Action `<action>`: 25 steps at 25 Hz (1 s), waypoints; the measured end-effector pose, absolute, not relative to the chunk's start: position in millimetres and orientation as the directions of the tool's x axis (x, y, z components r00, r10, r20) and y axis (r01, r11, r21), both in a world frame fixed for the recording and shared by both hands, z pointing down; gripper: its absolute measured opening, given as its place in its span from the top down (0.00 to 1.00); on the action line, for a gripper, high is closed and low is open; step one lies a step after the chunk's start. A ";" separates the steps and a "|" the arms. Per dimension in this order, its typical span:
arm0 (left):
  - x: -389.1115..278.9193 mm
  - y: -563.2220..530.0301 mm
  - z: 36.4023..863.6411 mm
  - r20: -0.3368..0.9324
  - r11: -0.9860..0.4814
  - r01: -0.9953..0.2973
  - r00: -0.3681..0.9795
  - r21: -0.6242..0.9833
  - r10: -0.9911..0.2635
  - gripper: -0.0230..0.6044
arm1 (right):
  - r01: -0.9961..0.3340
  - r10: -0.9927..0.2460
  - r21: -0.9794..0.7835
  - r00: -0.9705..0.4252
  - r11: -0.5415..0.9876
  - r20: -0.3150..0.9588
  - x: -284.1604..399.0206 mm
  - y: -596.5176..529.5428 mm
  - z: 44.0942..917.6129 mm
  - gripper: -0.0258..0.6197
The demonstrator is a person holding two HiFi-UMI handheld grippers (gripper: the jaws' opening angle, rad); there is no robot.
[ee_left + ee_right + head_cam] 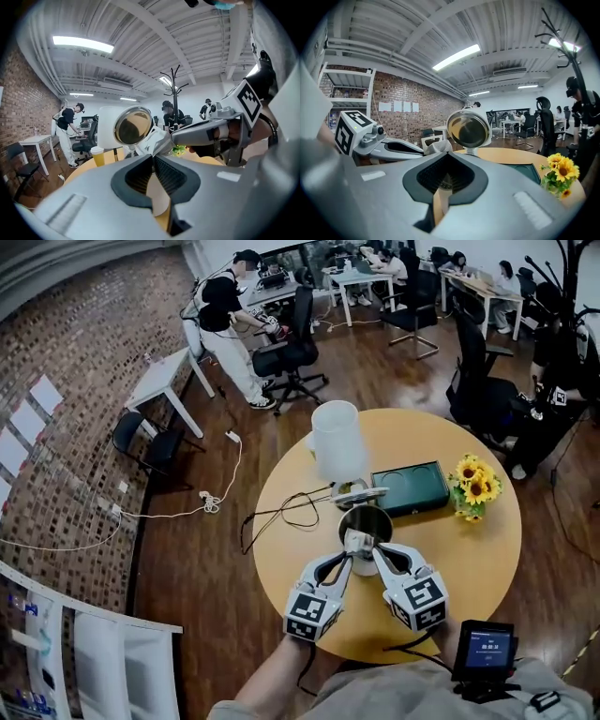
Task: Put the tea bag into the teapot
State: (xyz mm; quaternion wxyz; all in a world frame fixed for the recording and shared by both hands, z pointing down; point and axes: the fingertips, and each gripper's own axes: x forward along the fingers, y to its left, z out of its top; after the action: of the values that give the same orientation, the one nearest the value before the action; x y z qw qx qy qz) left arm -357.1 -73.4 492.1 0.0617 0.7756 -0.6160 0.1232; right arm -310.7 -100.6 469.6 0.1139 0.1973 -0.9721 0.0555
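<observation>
Both grippers meet over the round wooden table (pixel 469 559) on a small white tea bag packet (pixel 359 542). My left gripper (pixel 349 555) is shut on its left side and my right gripper (pixel 373 555) is shut on its right side. In the left gripper view the crumpled packet (pixel 157 140) sits at the tips of my closed left gripper (pixel 152 157), with the right gripper (pixel 180 137) touching it. In the right gripper view the packet (pixel 436 147) lies between my right gripper (pixel 445 161) and the left gripper (pixel 417 149). Beyond stands the tall white teapot (pixel 336 440), with a shiny round metal disc (pixel 366 521) in front of it.
A dark green tray (pixel 410 488) and a bunch of sunflowers (pixel 475 486) sit right of the teapot. A black cable (pixel 281 512) trails across the table's left part. A small screen device (pixel 483 650) lies at the near edge. A yellow cup (pixel 97 155) stands by the teapot. People and office chairs fill the room behind.
</observation>
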 end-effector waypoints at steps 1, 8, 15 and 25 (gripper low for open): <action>-356.7 -76.3 490.9 0.267 -0.245 -0.968 0.222 -0.055 -0.938 0.92 | -0.405 -0.379 -0.063 -0.892 0.912 0.247 -310.7 -102.0 469.4 0.95; -353.3 -89.1 487.9 0.271 -0.281 -0.958 0.255 -0.060 -0.928 0.92 | -0.442 -0.414 -0.065 -0.875 0.894 0.252 -306.6 -112.5 469.7 0.95; -369.4 -95.6 497.9 0.373 -0.302 -0.943 0.231 -0.142 -0.899 0.92 | -0.457 -0.426 -0.090 -0.873 0.885 0.238 -306.5 -116.7 467.7 0.95; -359.5 -131.9 511.8 0.594 -0.480 -0.817 0.222 -0.319 -0.773 0.92 | -0.488 -0.452 -0.185 -0.868 0.853 0.206 -282.6 -151.8 478.2 0.95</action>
State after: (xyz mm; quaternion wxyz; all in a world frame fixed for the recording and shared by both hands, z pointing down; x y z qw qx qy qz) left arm -359.5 -131.9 511.8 0.0308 0.7811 -0.5090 0.3604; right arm -282.6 -151.8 478.2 0.0776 0.2447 -0.9595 0.1162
